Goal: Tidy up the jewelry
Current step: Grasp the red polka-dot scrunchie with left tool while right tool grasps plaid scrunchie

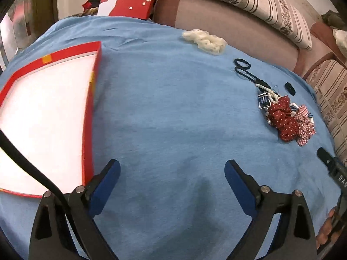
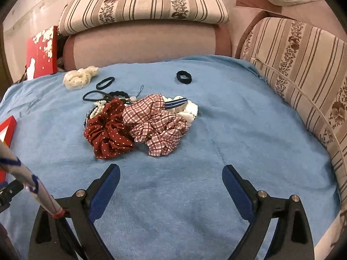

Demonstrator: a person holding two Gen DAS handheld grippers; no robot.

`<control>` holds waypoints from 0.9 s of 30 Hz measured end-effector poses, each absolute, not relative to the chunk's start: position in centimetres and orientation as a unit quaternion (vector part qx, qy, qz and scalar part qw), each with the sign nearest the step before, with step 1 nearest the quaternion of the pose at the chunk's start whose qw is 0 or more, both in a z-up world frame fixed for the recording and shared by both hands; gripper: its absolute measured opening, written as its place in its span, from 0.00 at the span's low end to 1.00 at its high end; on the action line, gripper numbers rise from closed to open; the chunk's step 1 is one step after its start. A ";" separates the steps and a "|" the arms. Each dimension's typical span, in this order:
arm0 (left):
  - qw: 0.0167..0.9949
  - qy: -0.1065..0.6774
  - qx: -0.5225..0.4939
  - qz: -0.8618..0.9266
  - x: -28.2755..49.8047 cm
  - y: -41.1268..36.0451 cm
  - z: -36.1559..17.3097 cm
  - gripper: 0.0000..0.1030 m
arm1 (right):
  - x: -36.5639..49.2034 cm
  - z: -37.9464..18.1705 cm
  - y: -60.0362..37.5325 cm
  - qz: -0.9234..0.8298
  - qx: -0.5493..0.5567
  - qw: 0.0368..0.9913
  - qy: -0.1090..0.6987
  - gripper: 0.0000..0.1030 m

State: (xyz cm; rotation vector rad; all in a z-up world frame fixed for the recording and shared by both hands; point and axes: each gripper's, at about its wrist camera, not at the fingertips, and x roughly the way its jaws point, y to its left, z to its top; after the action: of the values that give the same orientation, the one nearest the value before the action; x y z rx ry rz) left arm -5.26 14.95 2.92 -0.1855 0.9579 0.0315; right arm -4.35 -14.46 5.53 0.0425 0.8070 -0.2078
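Red box tray (image 1: 91, 112): left view mainly.

Surface covered by a blue cloth (image 2: 216, 130). Lying on it: a red box (image 1: 91, 99) with a white floor at the left; a cream scrunchie (image 2: 79, 77) at the far edge; a black hair tie (image 2: 184, 77) apart, far right; centrally, a touching heap comprising a red dotted scrunchie (image 2: 107, 130), checked scrunchie (image 2: 156, 123), pearl string (image 2: 97, 107) and thin black bands (image 2: 105, 82).

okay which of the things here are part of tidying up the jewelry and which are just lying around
For the job: dotted red scrunchie, checked scrunchie, pearl strand, black hair tie, cream scrunchie, open red box.

Just lying about: striped cushions, red lid, blue cloth.
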 end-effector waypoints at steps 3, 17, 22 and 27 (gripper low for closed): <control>0.890 0.449 -0.065 0.038 -6.5 15.2 3.5 0.94 | -4.9 6.0 -14.9 -0.102 0.028 0.917 0.384 0.94; 0.939 0.323 0.066 0.096 -12.2 12.7 10.5 0.95 | -7.1 7.4 -14.4 -0.101 0.023 0.937 0.335 0.94; 0.945 0.301 0.087 0.097 -12.3 11.5 11.7 0.99 | -7.0 7.2 -15.1 -0.068 0.058 0.931 0.353 0.94; 0.944 0.307 0.093 0.078 -11.1 10.4 11.9 0.99 | -6.6 8.4 -15.7 -0.070 0.055 0.934 0.345 0.92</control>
State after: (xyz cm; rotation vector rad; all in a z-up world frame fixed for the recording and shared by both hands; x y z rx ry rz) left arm -11.09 10.45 11.95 0.1904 0.6268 0.1582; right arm -6.59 -15.73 8.40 0.1128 0.7052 -0.1424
